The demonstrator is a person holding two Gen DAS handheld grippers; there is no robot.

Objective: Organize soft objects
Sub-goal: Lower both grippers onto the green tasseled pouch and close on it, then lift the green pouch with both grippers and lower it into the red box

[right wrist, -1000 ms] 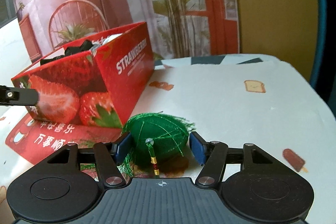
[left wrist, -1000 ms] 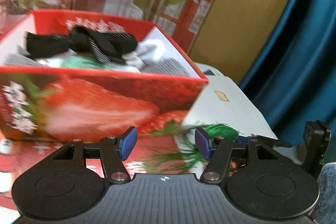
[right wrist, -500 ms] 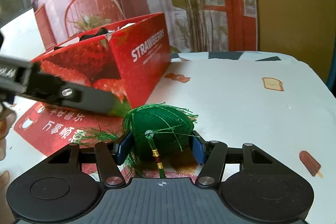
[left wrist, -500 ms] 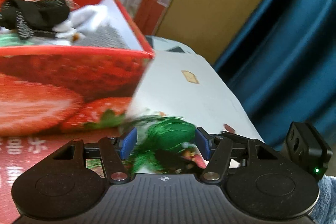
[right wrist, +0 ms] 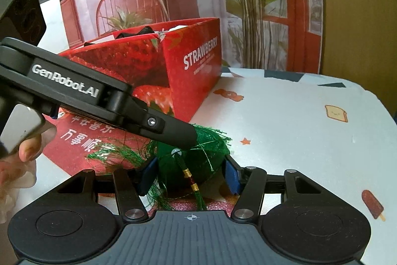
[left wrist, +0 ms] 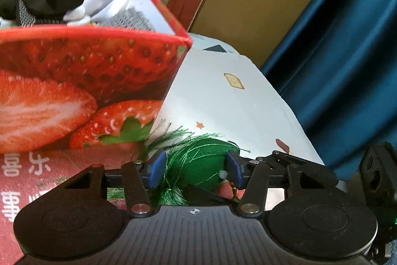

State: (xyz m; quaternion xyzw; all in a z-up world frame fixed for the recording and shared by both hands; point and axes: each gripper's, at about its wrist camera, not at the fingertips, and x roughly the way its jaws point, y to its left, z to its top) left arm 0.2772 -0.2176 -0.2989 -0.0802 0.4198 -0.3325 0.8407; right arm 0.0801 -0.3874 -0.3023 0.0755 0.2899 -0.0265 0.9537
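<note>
Green, fuzzy round pouf with tinsel fringe sitting on the white printed tablecloth, just near-right of the red strawberry-print cardboard box. Left gripper swung over from the box a second ago; right gripper bracketing too. Both jaws just been closing, half-wide, pouf between. Pads touching? Can't tell. Looks like pickup, then boxing.

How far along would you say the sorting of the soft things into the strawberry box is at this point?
Done: black and white fabric pieces already lie in the strawberry box. In hand: the green tasselled ball, on the table beside the box, sits between both the left gripper and right gripper, whose jaws have just been closing. Left: lifting it into the box.
</note>
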